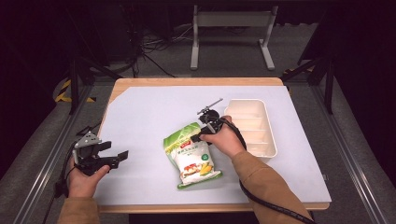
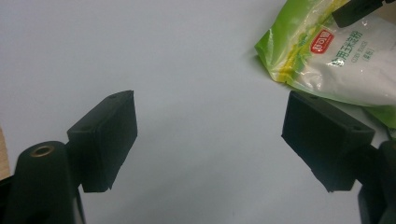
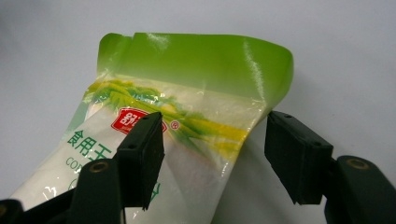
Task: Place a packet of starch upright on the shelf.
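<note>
A: Which step is judged to be in hand?

B: The reach for the bag (image 1: 192, 155). It is seen lying flat on the white surface (image 1: 140, 116), with its green top edge placed between the fingers of the right gripper (image 1: 201, 133). In the right gripper view one finger (image 3: 140, 158) is set over the printed face of the bag (image 3: 187, 140), while the other finger (image 3: 296, 156) is held off to the side of the bag's edge, over bare surface.

A: Is the bag pinched yet?

B: No pinch is seen. The right fingers are spread, with a clear gap left at the outer one. The grasp is taken as prepared but not made.

A: And the other hand?

B: The left gripper (image 1: 116, 156) is held low, well apart from the bag. Its fingers (image 2: 105, 140) are spread wide and nothing is found between them; in the left gripper view the bag (image 2: 336, 60) is seen beyond the far finger.

A: What is called for next?

B: The right fingers should be lowered around the top seam and pressed together on it, so that the film is caught and not merely pushed. A slack, slippery bag is likely to sag once raised. The tray (image 1: 252, 126), just beyond the right gripper, is judged the probable place for it.
</note>
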`<state>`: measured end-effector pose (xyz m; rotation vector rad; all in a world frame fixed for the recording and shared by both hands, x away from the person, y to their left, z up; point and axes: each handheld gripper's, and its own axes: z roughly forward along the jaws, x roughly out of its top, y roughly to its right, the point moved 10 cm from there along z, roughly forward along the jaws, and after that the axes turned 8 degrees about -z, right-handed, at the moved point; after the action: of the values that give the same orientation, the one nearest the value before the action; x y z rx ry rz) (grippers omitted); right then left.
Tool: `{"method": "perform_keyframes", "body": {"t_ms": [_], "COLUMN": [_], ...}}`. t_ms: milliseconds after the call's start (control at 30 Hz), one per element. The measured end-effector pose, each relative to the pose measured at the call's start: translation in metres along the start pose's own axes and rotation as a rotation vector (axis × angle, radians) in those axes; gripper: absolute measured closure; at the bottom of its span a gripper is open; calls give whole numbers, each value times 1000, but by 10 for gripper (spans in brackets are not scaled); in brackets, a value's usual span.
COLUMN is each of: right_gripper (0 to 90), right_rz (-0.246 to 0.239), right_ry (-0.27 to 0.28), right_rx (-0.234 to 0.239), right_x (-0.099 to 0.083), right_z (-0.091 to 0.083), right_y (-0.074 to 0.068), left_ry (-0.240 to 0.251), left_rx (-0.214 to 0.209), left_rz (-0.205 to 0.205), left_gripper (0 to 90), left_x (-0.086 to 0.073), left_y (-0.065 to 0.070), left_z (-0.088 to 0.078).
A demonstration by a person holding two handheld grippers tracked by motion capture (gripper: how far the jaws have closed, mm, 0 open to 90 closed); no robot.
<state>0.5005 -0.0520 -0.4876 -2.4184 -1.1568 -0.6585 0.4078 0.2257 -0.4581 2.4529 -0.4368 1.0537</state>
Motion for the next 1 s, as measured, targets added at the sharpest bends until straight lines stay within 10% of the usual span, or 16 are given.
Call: {"method": "perform_keyframes", "body": {"t_ms": [433,1000], "right_gripper": [828,886], "right_rz": [-66,-143], "right_ry": [-46,-11], "right_rx": [59,55], "right_x": [0,6], "right_z": [-2,-15], "right_y": [-12,-23], "left_ry": [-4,-3], "left_rx": [-1,-1], "left_rz": [1,-2], "left_gripper": [186,186], "left_x": [0,-1], "left_y": [0,-1], "left_z": [0,0]}}
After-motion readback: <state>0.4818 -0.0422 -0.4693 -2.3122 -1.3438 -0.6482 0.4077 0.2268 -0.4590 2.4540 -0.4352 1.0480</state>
